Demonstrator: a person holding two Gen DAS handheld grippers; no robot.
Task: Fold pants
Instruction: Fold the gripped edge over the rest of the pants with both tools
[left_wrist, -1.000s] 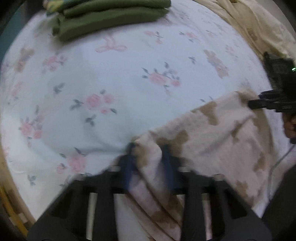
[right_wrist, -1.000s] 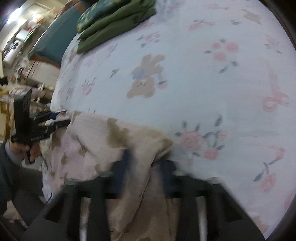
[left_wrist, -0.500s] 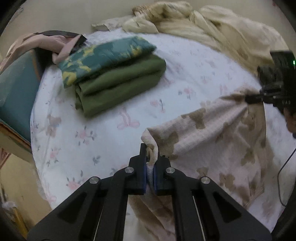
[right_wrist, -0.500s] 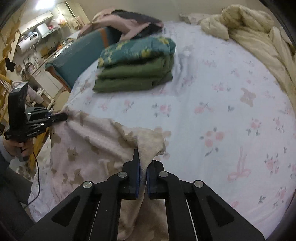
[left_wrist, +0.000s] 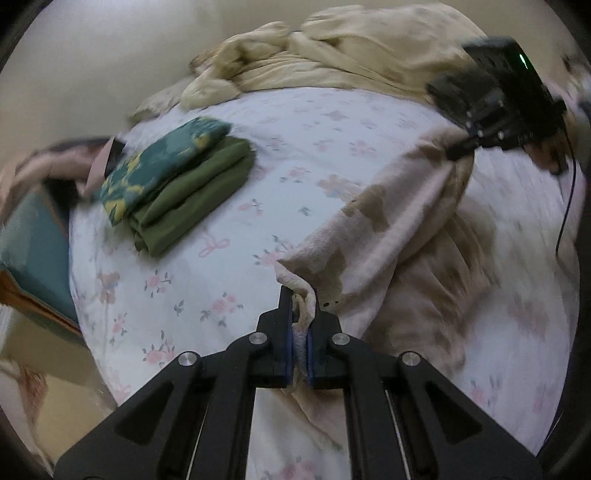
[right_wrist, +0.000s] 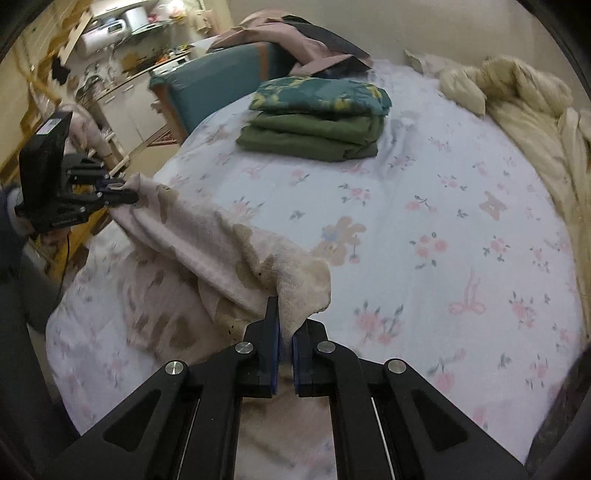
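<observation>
Floral bed (right_wrist: 424, 221) — pants (right_wrist: 221, 254) pinched, both grippers (right_wrist: 284, 332)

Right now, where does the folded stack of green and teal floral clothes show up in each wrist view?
Left wrist: folded stack of green and teal floral clothes sits upper left on the floral bedsheet.
Right wrist: stack sits upper centre.
Shared landmark: crumpled cream duvet beside the wall.

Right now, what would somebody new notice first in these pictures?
Probably the pink bear-print pants, stretched in the air between the left gripper and right gripper, each pinching one corner. Behind them, a folded green and teal stack sits on the flowery bedsheet.
</observation>
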